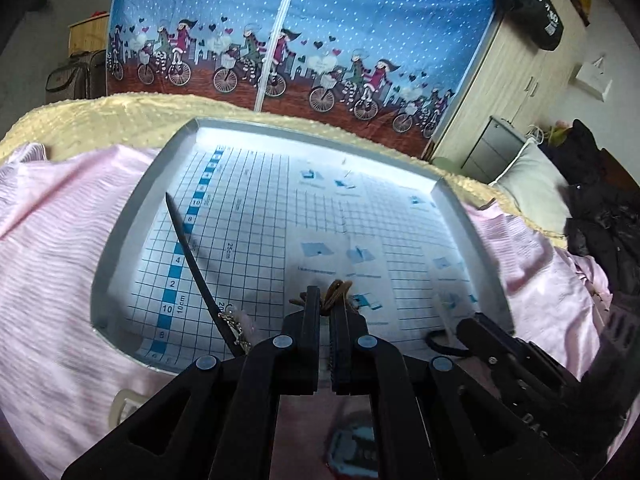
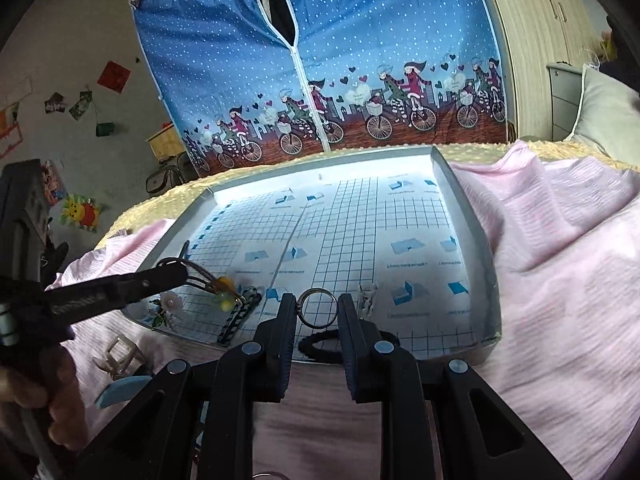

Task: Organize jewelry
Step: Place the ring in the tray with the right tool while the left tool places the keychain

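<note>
A shallow grey tray (image 1: 120, 240) lined with blue grid paper lies on the pink bedsheet. My left gripper (image 1: 326, 294) is shut on a brown cord bracelet (image 1: 338, 289) low over the tray's near edge. In the right wrist view the left gripper (image 2: 180, 271) holds that brown cord (image 2: 200, 276), and yellow beads (image 2: 224, 284) hang from it. My right gripper (image 2: 318, 312) is shut on a thin metal ring (image 2: 318, 307), held upright between its fingers over the tray's front edge (image 2: 460, 354). A black strap (image 1: 188, 248) lies in the tray's left part.
In the tray's near corner lie a black braided band (image 2: 240, 314), a pale flower piece (image 2: 170, 304), a white clip (image 2: 368, 300) and a black hair tie (image 2: 320, 345). A beige claw clip (image 2: 116, 356) sits on the sheet. A blue fabric wardrobe (image 2: 360, 60) stands behind.
</note>
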Motion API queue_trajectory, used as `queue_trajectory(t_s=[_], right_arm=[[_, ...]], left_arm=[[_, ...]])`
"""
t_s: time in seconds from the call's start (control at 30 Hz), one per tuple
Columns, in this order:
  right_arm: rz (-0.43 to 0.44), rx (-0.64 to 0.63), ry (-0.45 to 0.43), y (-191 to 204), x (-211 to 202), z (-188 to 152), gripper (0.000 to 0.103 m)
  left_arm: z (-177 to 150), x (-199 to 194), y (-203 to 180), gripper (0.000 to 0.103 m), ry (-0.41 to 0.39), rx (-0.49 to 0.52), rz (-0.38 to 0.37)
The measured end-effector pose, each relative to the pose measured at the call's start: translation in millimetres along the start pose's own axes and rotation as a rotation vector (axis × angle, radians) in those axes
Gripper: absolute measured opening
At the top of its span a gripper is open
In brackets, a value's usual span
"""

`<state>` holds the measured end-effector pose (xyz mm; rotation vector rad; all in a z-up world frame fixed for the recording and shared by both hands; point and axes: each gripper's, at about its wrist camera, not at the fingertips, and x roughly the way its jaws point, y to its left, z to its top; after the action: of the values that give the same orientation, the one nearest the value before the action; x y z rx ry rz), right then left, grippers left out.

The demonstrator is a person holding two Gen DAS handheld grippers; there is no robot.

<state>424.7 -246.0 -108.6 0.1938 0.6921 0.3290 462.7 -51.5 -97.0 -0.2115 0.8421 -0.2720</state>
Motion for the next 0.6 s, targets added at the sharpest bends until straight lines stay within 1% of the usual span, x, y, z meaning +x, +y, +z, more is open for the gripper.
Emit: queue_trajectory(t_s=[0.2,0.37,0.4,0.43,0.47,0.5,0.53,0.57,0.6], right_arm=[[0.004,0.011,0.012,-1.7,2.0,-2.2,0.020],[-0.009,0.010,0.014,-1.1,2.2,-2.6,0.020],[-0.012,0.008,0.017,-0.6,2.3,-2.5,0.020],[-0.016,0.004,0.018,-0.1,2.1,-2.7,0.020],[-0.020,0.001,0.019,0.7,2.2,-2.1,0.022],[-0.025,-0.002,0.022,1.3,2.3,-1.8,0.031],[-0.031,-0.003,0.023,1.6,2.2,-1.6,0.035],[-0.034,-0.002,0.020,1.1,1.1,-1.9,0.041],[-0.033,0.001,0.015,0.4,-0.6,-1.9,0.042]], left_arm=[[-2.3,9.0,1.1,0.002,0.022,-0.016,0.011],[-4.6,11.1,-5.5,0.004,0.060,0.004,0.027],[-5.5,12.2,-6.1,0.008,0.076,0.007,0.033],[-6.5,13.4,-6.4,0.016,0.094,0.009,0.043],[-6.8,13.9,-7.1,0.022,0.103,0.009,0.050],[-7.7,13.2,-7.0,0.031,0.108,0.010,0.052],[-8.0,10.2,-7.2,0.036,0.095,0.014,0.049],[-8.7,6.6,-7.7,0.038,0.078,0.018,0.050],[-9.2,1.4,-7.9,0.043,0.058,0.019,0.051]])
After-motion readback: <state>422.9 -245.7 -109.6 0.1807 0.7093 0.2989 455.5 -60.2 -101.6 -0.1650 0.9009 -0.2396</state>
